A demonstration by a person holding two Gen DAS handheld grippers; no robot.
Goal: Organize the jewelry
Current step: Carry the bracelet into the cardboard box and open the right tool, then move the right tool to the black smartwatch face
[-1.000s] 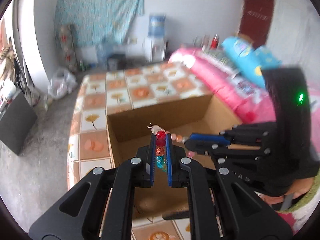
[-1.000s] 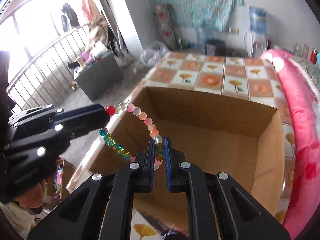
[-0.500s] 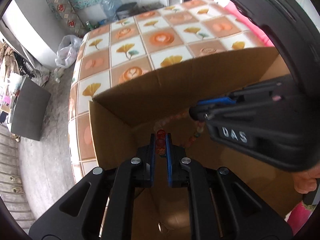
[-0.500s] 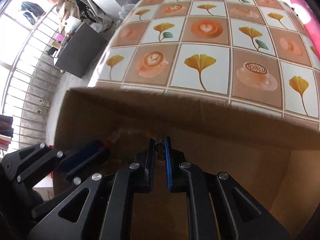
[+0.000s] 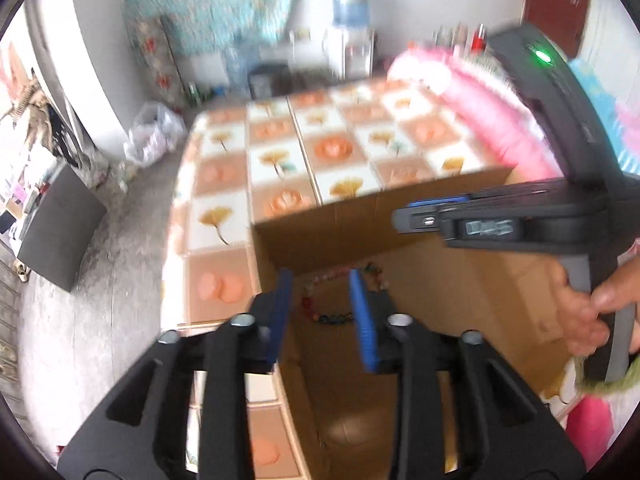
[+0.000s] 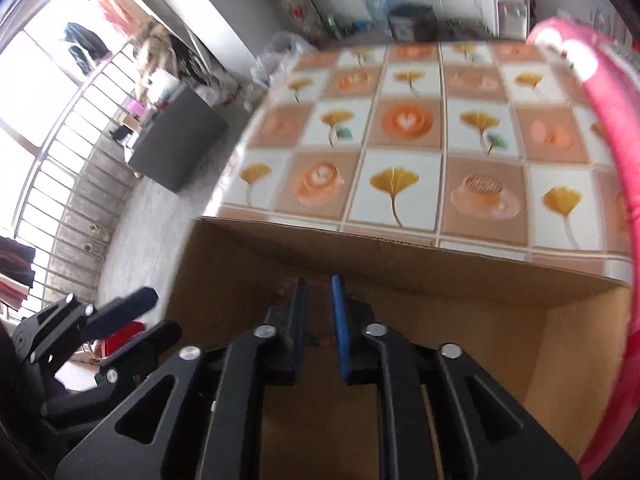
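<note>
Okay, status: I read the drop as done. Left gripper [image 5: 320, 304] has its jaws spread wide with nothing between them, and the bead string [image 5: 340, 296] lies on the floor of the box [image 5: 460, 280], in the far left corner, seen through the gap between the left fingers. Right gripper [image 6: 320, 320] is parted too, a narrower gap than the left; I see no bead pinched in it, only a blurred reddish smear low between the fingers that I take to be the string on the box floor beyond. From the left view the right gripper [image 5: 424, 220] hangs above the box, near the far wall, hand [image 5: 592, 312] on the grip, green LED on. From the right view the left gripper [image 6: 120, 312] sits off the box's left wall, outside it. Both views are motion-blurred, so bead detail is poor: red, green and pale pink stretches, no more than that. String looks loosely coiled, not laid straight; I can't tell if it's tangled. The box [image 6: 400, 272] sits on the tiled mat [image 6: 400, 140]; no other jewelry shows on the mat or in the box in either view. So this piece is stowed. What's left, if anything, I can't judge from here: any further pieces would be outside both views.
</note>
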